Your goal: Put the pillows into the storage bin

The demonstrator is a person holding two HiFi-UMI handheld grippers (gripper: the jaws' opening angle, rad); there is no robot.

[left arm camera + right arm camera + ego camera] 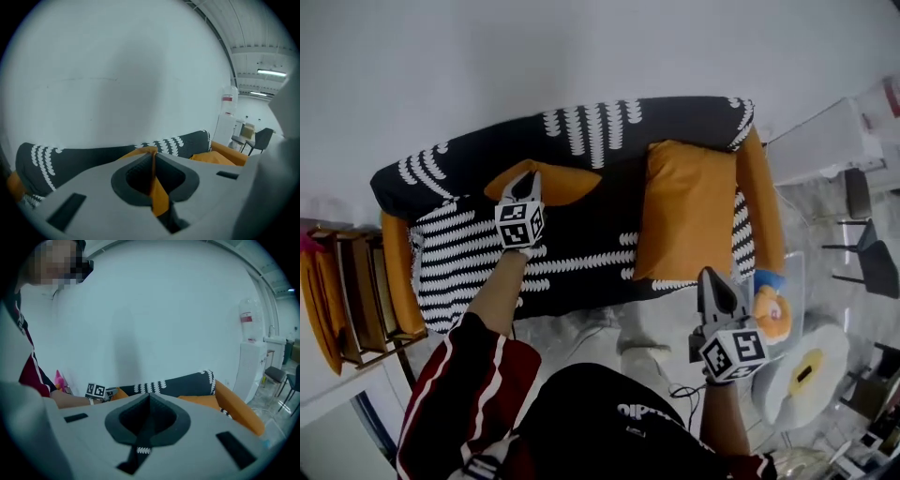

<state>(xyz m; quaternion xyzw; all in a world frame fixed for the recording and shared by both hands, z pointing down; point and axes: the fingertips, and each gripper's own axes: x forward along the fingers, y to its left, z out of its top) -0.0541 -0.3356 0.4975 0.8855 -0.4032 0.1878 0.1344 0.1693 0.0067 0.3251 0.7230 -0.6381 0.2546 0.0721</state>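
Bright, even indoor light, ceiling strip lights (271, 72) glowing at upper right, pale wall (117, 70) washed flat, faint soft shadows, strong fisheye bend and dark vignetted corners in both gripper views, left gripper (153, 154) blurred close to the lens

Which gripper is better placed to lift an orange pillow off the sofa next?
Left. The left gripper is shut on fabric of the small orange pillow. The right gripper is shut on black white-patterned cloth, near the large orange pillow, not on it.
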